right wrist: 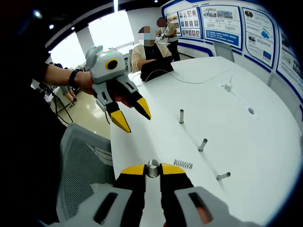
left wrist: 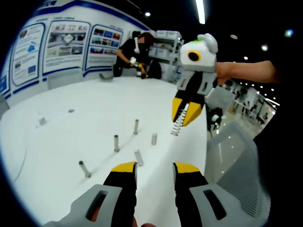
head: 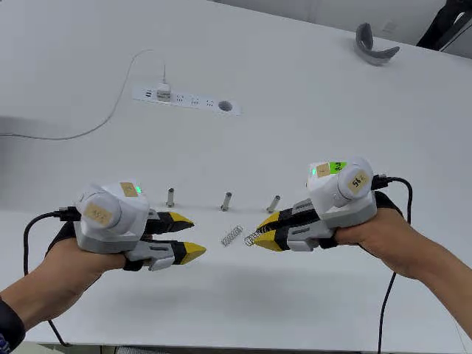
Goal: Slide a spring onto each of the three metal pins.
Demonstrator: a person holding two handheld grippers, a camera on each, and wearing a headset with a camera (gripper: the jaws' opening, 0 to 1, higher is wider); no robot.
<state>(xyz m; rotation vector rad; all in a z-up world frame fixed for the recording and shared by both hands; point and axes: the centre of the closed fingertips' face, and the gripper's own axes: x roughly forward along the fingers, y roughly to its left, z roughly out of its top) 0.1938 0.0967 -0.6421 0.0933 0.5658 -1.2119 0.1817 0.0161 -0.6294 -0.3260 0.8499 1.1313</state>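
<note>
Three short metal pins (head: 170, 196) (head: 226, 200) (head: 273, 203) stand in a row on the white table (head: 310, 125). A loose spring (head: 231, 235) lies just in front of the middle pin. My right gripper (head: 262, 237) is shut on a second spring (head: 253, 237); its coil end (right wrist: 152, 168) sits between the yellow tips of that gripper (right wrist: 153, 171). My left gripper (head: 188, 236) hovers left of the loose spring, open and holding nothing. In the left gripper view my own jaws (left wrist: 155, 168) stand apart, the pins (left wrist: 116, 143) lie ahead, and the right gripper (left wrist: 188, 109) hangs beyond with its spring (left wrist: 177, 126).
A white power strip (head: 184, 98) with a cable (head: 118, 103) lies at the back of the table, beside a round hole (head: 225, 106). A grey curved object (head: 375, 46) rests at the far right. A mesh chair (right wrist: 85, 156) stands off the table's near edge. People are in the background.
</note>
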